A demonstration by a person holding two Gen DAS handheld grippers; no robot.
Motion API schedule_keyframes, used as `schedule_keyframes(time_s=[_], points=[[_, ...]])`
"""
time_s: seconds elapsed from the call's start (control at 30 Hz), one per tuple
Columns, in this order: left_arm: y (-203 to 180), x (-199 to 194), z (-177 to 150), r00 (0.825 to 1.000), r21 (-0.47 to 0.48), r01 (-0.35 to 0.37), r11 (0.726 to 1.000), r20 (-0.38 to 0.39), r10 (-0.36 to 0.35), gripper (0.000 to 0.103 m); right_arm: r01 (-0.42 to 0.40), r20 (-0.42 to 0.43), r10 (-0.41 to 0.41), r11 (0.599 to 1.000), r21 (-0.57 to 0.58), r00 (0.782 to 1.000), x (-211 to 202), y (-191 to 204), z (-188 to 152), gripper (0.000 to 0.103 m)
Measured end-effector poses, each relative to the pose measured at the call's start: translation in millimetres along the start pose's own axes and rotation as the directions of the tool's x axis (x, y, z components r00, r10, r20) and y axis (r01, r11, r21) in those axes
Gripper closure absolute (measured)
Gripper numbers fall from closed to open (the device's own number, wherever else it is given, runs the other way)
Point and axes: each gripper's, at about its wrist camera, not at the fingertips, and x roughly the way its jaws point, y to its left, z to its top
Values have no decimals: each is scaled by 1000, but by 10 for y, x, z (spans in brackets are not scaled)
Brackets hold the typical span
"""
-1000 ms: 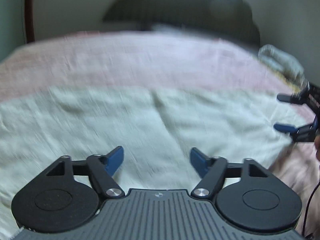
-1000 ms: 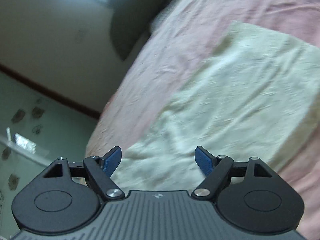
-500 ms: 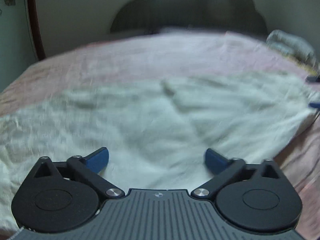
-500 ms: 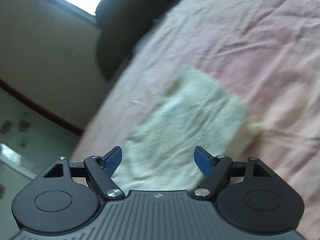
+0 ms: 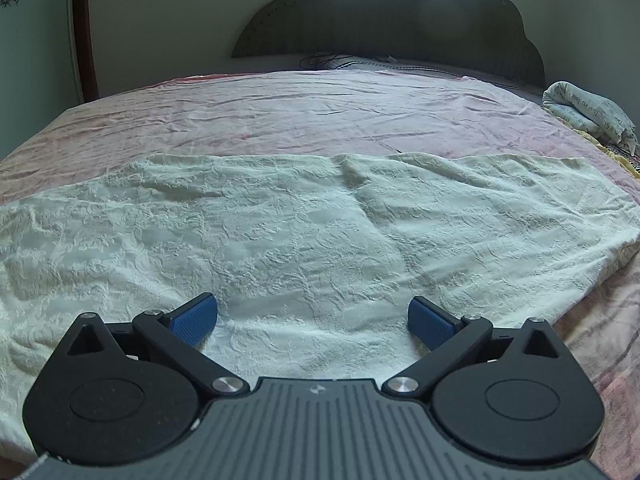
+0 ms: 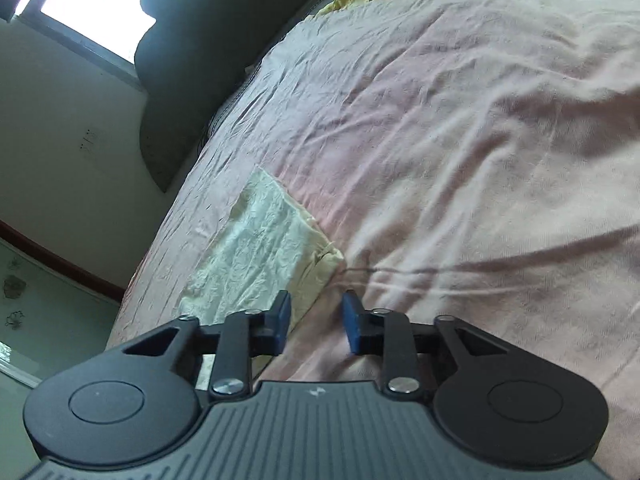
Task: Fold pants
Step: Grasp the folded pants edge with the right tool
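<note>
One pair of cream pants (image 5: 304,232) spread flat on the pink bedsheet (image 5: 320,112). Left gripper (image 5: 312,318) has just opened, jaws wide and empty, pants right under and ahead. Right gripper (image 6: 314,320) jaws just narrowed, nothing between; pants' end (image 6: 260,252) ahead-left of its left finger.

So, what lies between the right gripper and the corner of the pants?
Only bare pink bedsheet, as the right wrist view shows. The right gripper, whose jaws have just been closing with nothing between them, hovers near the corner of the cream pants.
</note>
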Motion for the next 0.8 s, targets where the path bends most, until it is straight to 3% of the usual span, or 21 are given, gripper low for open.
schedule_keyframes(time_s=[0.2, 0.3, 0.53, 0.57, 0.73, 0.8], points=[[2, -2, 1, 1000, 0, 1, 1000, 0, -1, 0, 4, -3, -4, 1000, 21, 1000, 212, 45, 82, 81], [2, -1, 1, 1000, 0, 1, 1000, 0, -1, 0, 44, -2, -44, 999, -27, 999, 224, 129, 70, 91], [2, 2, 0, 1000, 1, 1, 1000, 0, -1, 0, 8, 3, -8, 999, 31, 1000, 256, 70, 31, 94], [2, 1, 0, 1000, 1, 1, 1000, 0, -1, 0, 19, 13, -19, 999, 34, 1000, 245, 80, 41, 98], [1, 1, -1, 1000, 0, 1, 1000, 0, -1, 0, 2, 88, -2, 1000, -9, 996, 118, 237, 30, 100], [0, -4, -2, 1000, 0, 2, 1000, 0, -2, 0, 47, 51, -47, 999, 2, 998, 229, 134, 13, 101]])
